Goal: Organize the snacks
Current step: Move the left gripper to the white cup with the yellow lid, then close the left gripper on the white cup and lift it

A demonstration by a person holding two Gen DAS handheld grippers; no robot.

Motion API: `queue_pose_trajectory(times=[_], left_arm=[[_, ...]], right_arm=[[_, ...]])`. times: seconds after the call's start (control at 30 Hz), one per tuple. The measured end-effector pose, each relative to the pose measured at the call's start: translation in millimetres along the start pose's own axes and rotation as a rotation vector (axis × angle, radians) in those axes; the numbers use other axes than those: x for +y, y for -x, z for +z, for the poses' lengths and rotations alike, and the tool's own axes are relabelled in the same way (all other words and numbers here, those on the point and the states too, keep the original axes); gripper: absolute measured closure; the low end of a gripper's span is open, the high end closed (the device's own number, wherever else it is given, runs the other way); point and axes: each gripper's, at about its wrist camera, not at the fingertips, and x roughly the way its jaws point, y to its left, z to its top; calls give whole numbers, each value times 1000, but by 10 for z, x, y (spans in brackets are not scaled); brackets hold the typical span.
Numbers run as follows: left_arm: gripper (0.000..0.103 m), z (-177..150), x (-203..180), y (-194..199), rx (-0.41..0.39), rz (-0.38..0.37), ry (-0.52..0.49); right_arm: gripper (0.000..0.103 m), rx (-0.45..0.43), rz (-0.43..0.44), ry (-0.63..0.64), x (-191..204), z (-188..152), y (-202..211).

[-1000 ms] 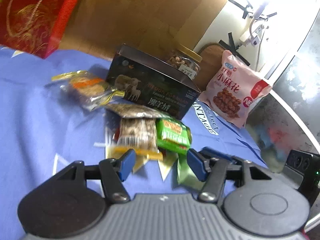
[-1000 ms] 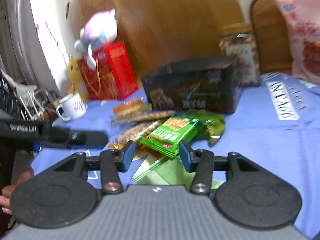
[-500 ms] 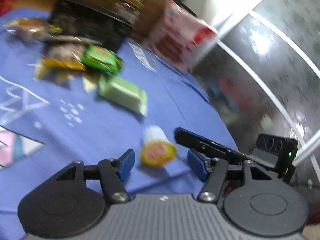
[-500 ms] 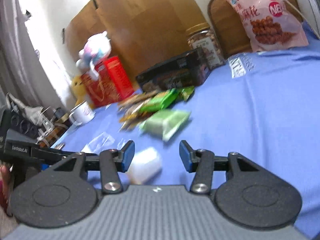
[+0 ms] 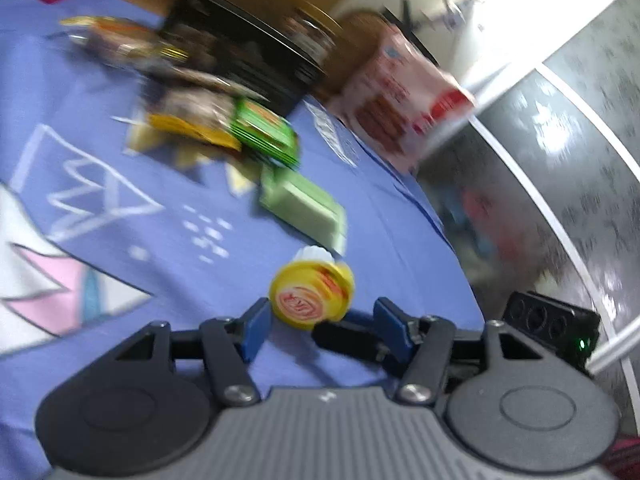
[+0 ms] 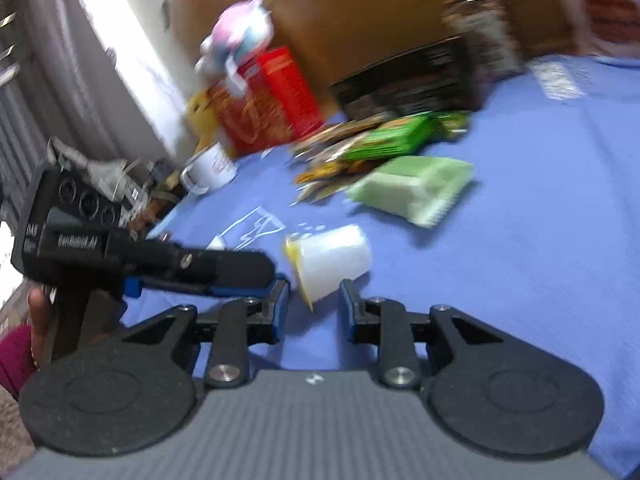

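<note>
A small white cup with a yellow foil lid (image 5: 312, 294) lies on its side on the blue cloth (image 5: 120, 248) that covers the surface, and both my grippers point at it from opposite ends.

My left gripper (image 5: 318, 326) faces the lid. Its jaws stand fairly wide, with the cup just ahead of the gap between the blue pads; the left pad (image 5: 256, 326) looks to be almost at the lid's rim, though blur keeps me from saying whether it touches. The right pad is clear of the cup.

My right gripper (image 6: 314, 310) comes at the cup (image 6: 330, 260) from its white side. Its jaws have just been closing and now stand narrow, but they grip nothing: the cup lies just beyond the tips, its lid edge dipping toward the gap between them. In that view my left gripper's dark body (image 6: 160, 264) reaches in from the left, held by my left hand (image 6: 38, 316).

Further back, a pale green packet (image 5: 304, 208) lies apart from the cup. Behind it a brighter green packet (image 5: 264, 134) sits in a pile of wrappers before a dark box (image 5: 240, 56).
</note>
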Motion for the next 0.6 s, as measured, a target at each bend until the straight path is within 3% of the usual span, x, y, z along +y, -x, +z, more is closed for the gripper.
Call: queue_pose_trajectory(times=[0.17,0.23,0.43,0.6], left_arm=[[44,105,199,156,-59,34,69],[37,146,218,197,-84,48,70],[33,331,148,121,-116,66,42],[34,364,11,62,-111,66,-19]], right_arm=[[71,51,34,86,227,81,-292],[71,53,31,106,220,77,-250],[62,-15,-58,92,32,191,-33],[59,18,-82,183,7,335,-118]])
